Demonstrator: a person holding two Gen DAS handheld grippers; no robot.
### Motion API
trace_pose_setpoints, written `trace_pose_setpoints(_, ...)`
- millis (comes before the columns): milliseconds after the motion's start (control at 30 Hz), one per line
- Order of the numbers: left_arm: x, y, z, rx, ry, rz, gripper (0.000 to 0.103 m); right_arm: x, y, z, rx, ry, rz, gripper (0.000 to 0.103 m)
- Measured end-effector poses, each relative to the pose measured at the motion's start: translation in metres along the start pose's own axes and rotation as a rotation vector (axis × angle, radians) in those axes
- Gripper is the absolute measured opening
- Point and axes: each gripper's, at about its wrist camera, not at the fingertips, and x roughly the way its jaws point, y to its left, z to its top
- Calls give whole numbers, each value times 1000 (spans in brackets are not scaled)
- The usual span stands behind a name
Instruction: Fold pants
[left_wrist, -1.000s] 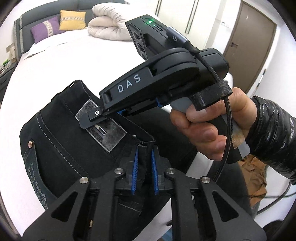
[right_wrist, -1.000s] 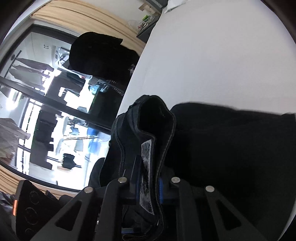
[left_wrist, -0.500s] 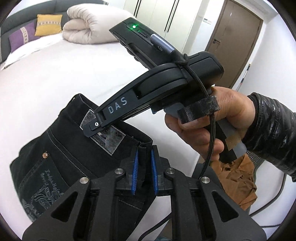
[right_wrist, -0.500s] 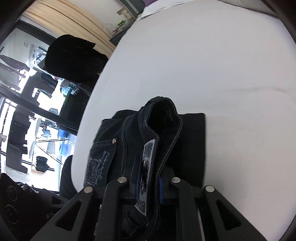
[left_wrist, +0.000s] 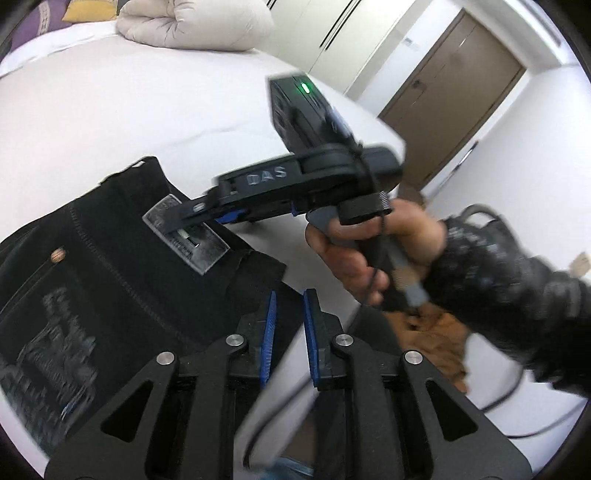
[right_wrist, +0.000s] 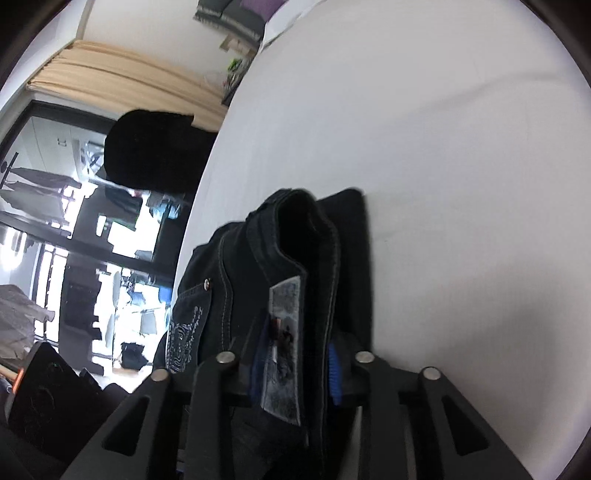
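Observation:
Black jeans (left_wrist: 110, 273) with a grey waistband patch (left_wrist: 186, 236) lie folded at the white bed's near edge. My left gripper (left_wrist: 288, 299) is at the jeans' right corner; its blue-padded jaws stand slightly apart with the bed edge showing between them and no cloth in the gap. My right gripper (left_wrist: 207, 214) reaches in from the right and is shut on the waistband at the patch. In the right wrist view the waistband (right_wrist: 314, 266) and patch (right_wrist: 284, 343) stand pinched between the right gripper's (right_wrist: 295, 354) blue pads.
The white bed (left_wrist: 110, 103) stretches beyond the jeans, with a rolled cream duvet (left_wrist: 195, 22) at its far end. A brown garment (left_wrist: 436, 332) lies on the floor to the right. A dark chair (right_wrist: 147, 155) stands by the window beside the bed.
The jeans have come down onto the bed's near edge. My left gripper's jaws have parted and let go of the cloth. My right gripper still holds the waistband.

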Motion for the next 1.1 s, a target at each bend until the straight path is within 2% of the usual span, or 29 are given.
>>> trace_pose_setpoints(33,-13,4,1,-12,-21,-5,14,-6,-1,-1,11,-11,-14,36)
trace_pose_setpoints(100,-34,22,3,-48,-62,23,14,-24,2,-4,30,-44,-101,44)
trace_pose_setpoints(167,-40,46,-2,-109,-90,77,14,-39,16,-8,17,-81,-67,42)
trace_pose_setpoints(233,-41,79,-1,-199,-104,147,14,-43,44,-16,-37,-88,-33,35)
trace_pose_setpoints(300,-34,98,-3,-229,-115,196,14,-32,64,-26,-75,-55,-21,27)
trace_pose_setpoints(367,-23,113,-1,-225,-97,262,14,-10,71,-40,-90,14,-58,25)
trace_pose_setpoints(433,-9,136,-10,-299,-46,262,14,6,61,-53,-46,56,-112,23)
trace_pose_setpoints(500,-6,151,-26,-309,-28,258,14,9,52,-62,-14,54,-136,0)
trace_pose_setpoints(667,-9,131,-57,-235,-14,290,14,-6,44,-83,24,-2,-116,0)
trace_pose_setpoints(867,-15,119,-66,-188,20,311,14,-31,49,-104,22,-37,-144,1)
trace_pose_setpoints(1000,-7,116,-62,-172,31,348,14,-46,78,-95,-17,-99,-93,14)
trace_pose_setpoints(1100,-3,113,-62,-138,42,378,15,-34,93,-73,-41,-110,-55,23)
